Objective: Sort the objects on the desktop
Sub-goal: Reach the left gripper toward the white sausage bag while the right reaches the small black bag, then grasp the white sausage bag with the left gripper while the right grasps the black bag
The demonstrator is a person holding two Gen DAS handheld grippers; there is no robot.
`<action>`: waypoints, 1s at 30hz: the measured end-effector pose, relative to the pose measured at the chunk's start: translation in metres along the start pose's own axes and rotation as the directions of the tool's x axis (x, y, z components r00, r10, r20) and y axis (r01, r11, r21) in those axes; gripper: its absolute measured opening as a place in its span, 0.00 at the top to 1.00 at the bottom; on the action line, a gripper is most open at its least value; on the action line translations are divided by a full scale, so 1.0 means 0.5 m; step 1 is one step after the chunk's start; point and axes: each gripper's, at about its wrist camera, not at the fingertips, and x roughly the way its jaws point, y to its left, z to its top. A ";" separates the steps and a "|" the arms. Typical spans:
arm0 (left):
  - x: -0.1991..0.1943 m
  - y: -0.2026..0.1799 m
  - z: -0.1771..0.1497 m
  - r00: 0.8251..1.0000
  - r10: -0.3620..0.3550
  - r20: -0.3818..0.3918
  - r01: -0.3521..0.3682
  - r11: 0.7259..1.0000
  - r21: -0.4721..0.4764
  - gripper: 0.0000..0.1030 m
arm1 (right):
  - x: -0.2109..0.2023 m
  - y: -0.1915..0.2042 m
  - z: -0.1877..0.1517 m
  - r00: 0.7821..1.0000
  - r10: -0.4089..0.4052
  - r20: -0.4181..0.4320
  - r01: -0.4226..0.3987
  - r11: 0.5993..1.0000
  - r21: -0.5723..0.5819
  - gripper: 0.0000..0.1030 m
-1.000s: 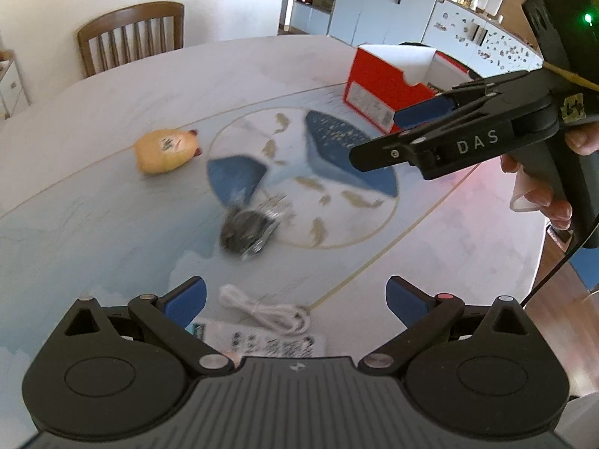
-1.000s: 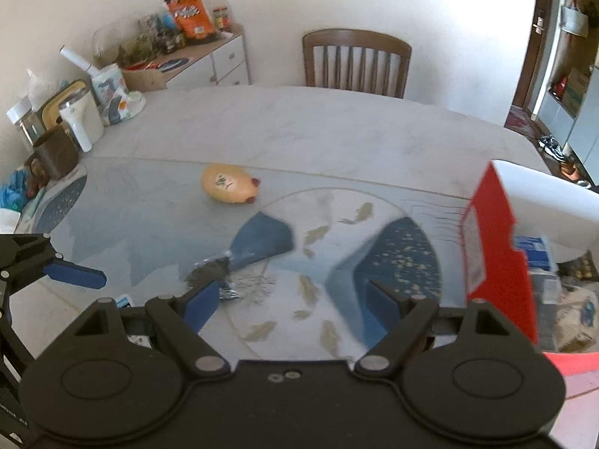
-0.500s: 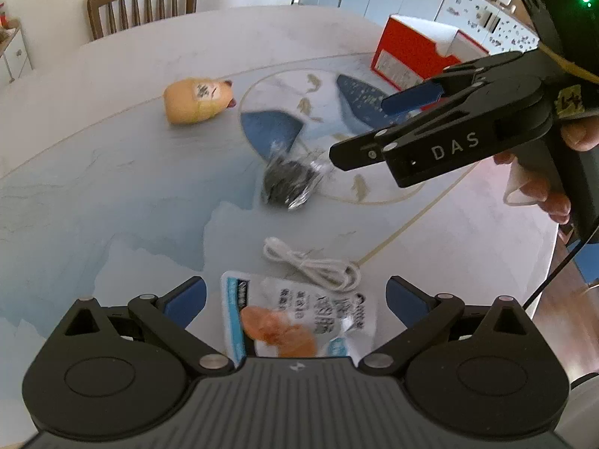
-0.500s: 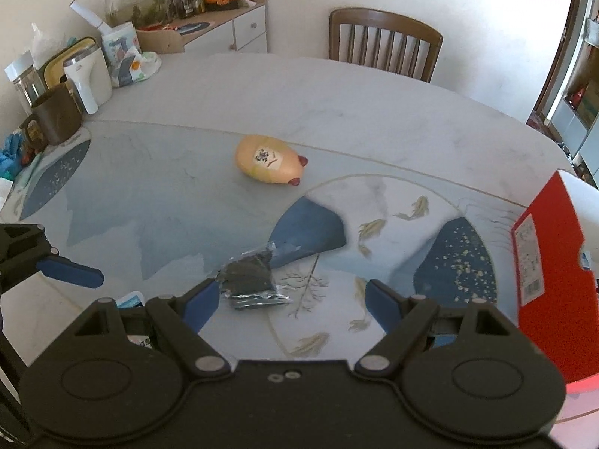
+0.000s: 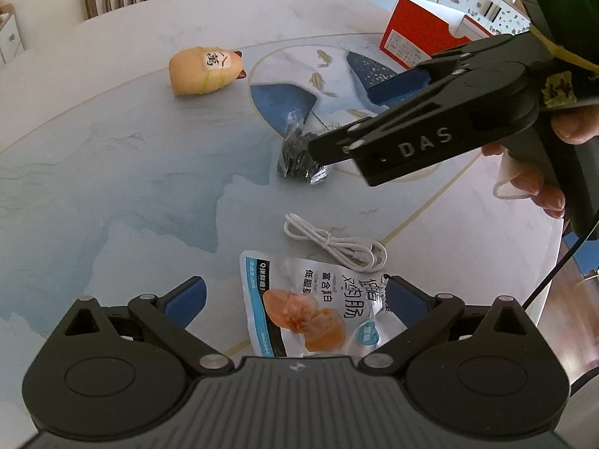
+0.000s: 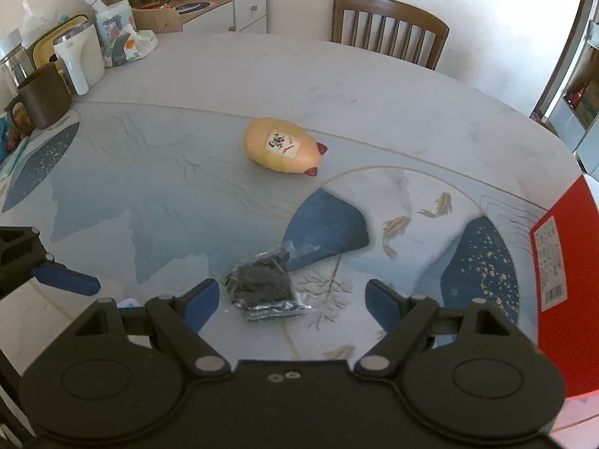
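On the counter [image 5: 112, 172], painted with blue hills and fish, lie the things to be sorted. The left gripper [image 5: 295, 299] hangs spread wide above a snack packet [image 5: 310, 307] printed with pale orange slices; the packet shows between its blue pads, which grasp nothing. Just beyond the packet lies a coiled white cable [image 5: 337, 243]. Farther in sits a small clear bag of dark pieces [image 6: 265, 284], and the right gripper [image 6: 292, 299] is poised over it, fingers released and apart, the bag framed between them and untouched as far as can be seen. A yellow pig-shaped toy [image 6: 280, 146] lies on its side near the middle, well apart from the rest. A red box [image 5: 419, 37] stands at the counter's far right edge.
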 end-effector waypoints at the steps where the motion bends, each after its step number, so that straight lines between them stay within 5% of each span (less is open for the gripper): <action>1: 0.002 0.002 -0.001 1.000 -0.003 -0.001 0.003 1.000 -0.001 0.00 | 0.005 0.004 0.002 1.000 0.000 -0.004 -0.001 1.000 -0.004 0.17; 21: 0.025 0.009 -0.021 1.000 -0.027 0.009 0.027 1.000 -0.006 0.00 | 0.059 0.034 0.013 0.999 0.002 -0.054 -0.004 0.999 -0.037 0.18; 30: 0.039 -0.041 -0.037 0.999 0.049 0.011 -0.050 0.986 0.160 0.00 | 0.078 0.037 0.005 0.997 -0.015 -0.078 0.011 0.998 -0.056 0.19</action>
